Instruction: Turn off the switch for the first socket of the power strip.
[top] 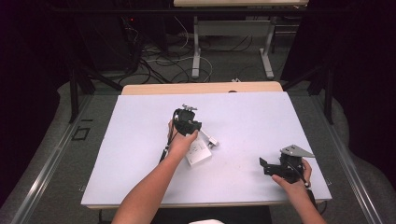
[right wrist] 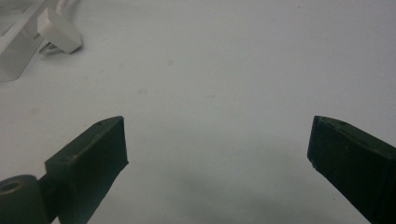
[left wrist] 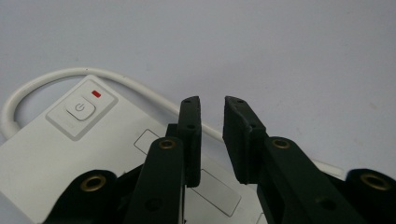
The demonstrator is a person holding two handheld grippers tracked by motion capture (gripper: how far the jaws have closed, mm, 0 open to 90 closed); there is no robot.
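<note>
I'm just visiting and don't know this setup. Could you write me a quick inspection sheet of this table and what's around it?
Surface: white sheet over a wooden table, a few faint marks.
Job's things: white power strip with a power button and a small red mark; its white plug lies on the sheet beside it.
Clutter: nothing seen.
Grippers: left gripper over the power strip, jaws narrowly apart, holding nothing; right gripper wide open over bare sheet, away from the strip.
Cables: the strip's white cord curves round its end; a black cable trails from each gripper.
Surroundings: dark curtains, another table's legs behind, loose cables on the floor.
</note>
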